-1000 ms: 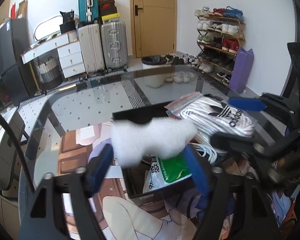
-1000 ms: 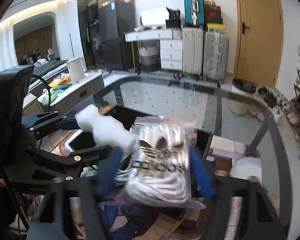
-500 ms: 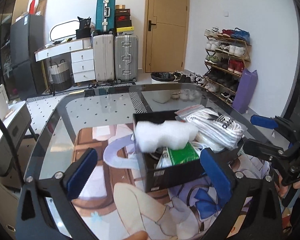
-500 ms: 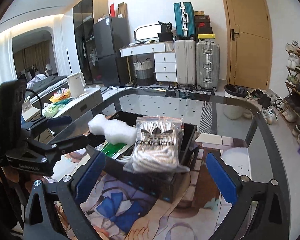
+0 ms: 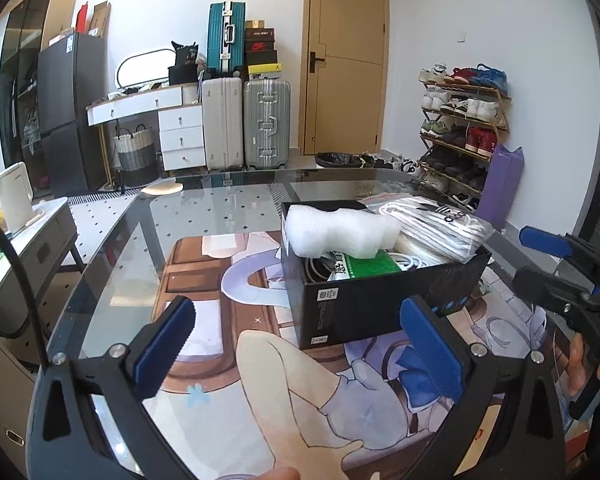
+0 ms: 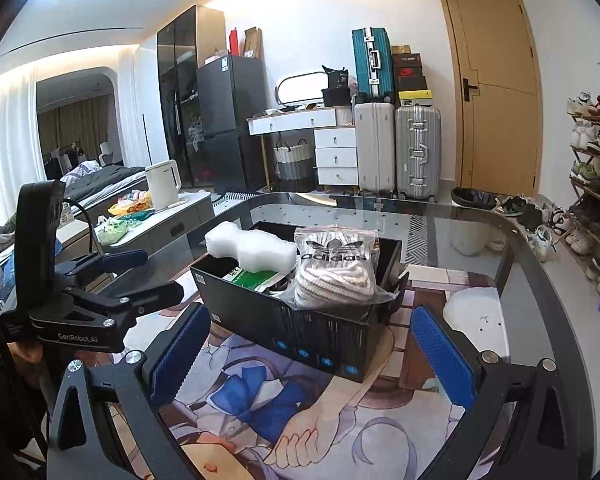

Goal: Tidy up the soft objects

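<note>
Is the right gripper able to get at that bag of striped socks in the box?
Probably yes. The right gripper is open and empty, and the sock bag sits atop the black box, nothing between them.

Black box (image 5: pixel 380 300), open-topped, stands on the table's printed mat (image 5: pixel 260 380), well in from the glass edges. White foam piece (image 5: pixel 336 230) lies across the box's left end, overhanging the rim. Clear bag of white striped socks (image 6: pixel 334 268) rests tilted at the right end. Green-and-white packet (image 5: pixel 364 268) and white cable (image 5: pixel 408 260) lie beneath.
</note>
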The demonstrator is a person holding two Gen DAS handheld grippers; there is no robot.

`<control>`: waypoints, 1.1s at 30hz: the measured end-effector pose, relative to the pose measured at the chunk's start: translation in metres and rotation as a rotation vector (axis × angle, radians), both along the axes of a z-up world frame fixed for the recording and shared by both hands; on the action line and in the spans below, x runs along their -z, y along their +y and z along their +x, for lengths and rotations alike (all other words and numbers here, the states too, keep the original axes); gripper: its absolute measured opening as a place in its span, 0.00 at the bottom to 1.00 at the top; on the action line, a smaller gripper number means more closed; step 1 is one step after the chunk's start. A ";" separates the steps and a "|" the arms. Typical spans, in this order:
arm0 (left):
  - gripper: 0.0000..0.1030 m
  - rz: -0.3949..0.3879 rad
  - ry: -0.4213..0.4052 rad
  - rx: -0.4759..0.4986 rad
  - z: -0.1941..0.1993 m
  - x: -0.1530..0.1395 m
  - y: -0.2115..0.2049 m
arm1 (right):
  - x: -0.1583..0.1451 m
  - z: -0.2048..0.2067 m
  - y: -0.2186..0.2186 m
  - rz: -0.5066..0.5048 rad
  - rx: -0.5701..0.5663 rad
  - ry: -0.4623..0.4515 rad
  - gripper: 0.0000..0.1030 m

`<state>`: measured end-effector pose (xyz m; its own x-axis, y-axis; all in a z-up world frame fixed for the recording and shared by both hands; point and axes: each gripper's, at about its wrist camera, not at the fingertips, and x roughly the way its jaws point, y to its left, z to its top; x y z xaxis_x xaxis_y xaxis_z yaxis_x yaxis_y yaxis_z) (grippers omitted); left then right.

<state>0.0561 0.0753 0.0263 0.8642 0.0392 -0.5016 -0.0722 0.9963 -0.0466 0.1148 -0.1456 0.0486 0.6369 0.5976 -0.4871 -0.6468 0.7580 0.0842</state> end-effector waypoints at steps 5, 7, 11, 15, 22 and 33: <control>1.00 0.005 -0.023 0.005 -0.004 0.000 -0.004 | 0.005 -0.005 -0.002 0.002 0.014 -0.022 0.99; 1.00 0.005 -0.021 0.008 -0.005 0.001 -0.004 | 0.005 -0.006 -0.003 0.007 0.018 -0.022 0.99; 1.00 -0.005 -0.038 -0.001 -0.006 -0.001 -0.003 | 0.002 -0.008 -0.006 0.025 0.016 -0.040 0.99; 1.00 0.015 -0.040 0.003 -0.006 0.000 -0.007 | 0.001 -0.010 -0.005 0.026 0.013 -0.060 1.00; 1.00 0.018 -0.049 0.005 -0.009 -0.001 -0.008 | 0.001 -0.011 -0.005 0.032 0.007 -0.066 1.00; 1.00 0.021 -0.058 0.010 -0.011 -0.001 -0.008 | 0.002 -0.012 -0.005 0.034 0.000 -0.071 1.00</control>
